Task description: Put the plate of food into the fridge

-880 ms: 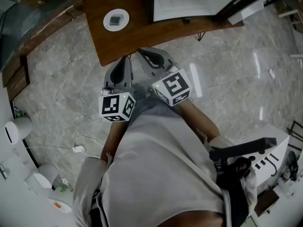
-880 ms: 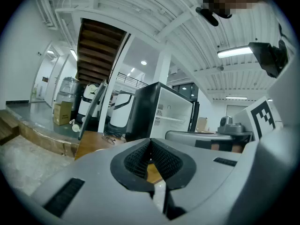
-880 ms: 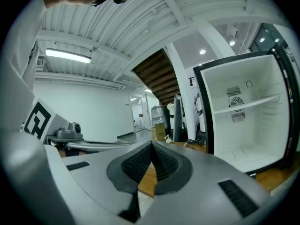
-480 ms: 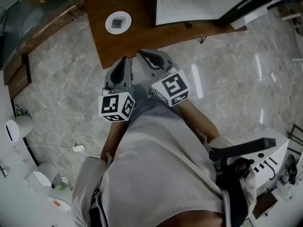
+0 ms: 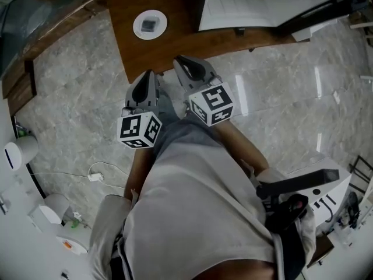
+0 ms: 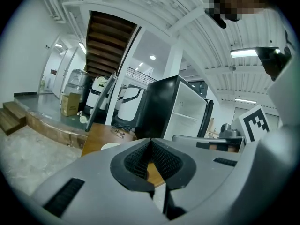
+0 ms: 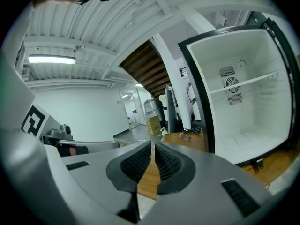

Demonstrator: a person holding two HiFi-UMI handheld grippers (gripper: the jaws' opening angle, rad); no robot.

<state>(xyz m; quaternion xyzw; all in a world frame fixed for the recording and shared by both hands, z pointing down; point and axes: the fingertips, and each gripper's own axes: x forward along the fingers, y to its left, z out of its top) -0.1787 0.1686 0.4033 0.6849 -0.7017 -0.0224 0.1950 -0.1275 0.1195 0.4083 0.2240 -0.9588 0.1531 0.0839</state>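
Head view looked steeply down on a person in a light grey shirt holding both tools close in front of the body, side by side and pointing at the brown wooden tabletop (image 5: pixel 169 45). The small round white plate (image 5: pixel 150 24) sat on that tabletop near its left edge, with a dark greyish lump of food on it that I honestly couldn't make out. It was well apart from both tools and nothing was touching it. The left tool (image 5: pixel 149 76) hung over the grey marble floor (image 5: pixel 76 86) just short of the tabletop's near edge. In the left gripper view its ribbed black pads (image 6: pixel 140 158) met at the tips with nothing between them, just bare wood showing through the gap behind. The right tool (image 5: pixel 182 62) reached a bit further, its tip over the tabletop's edge. In the right gripper view the right tool (image 7: pixel 153 146) was closed down to a thin slit and had hold of nothing either. The black fridge (image 7: pixel 243 102) stood past the tabletop on the right with its door swung open, and what showed of its white inside and one shelf was bare. A pair of glasses (image 7: pixel 186 136) lay on the wood further back, towards the fridge.
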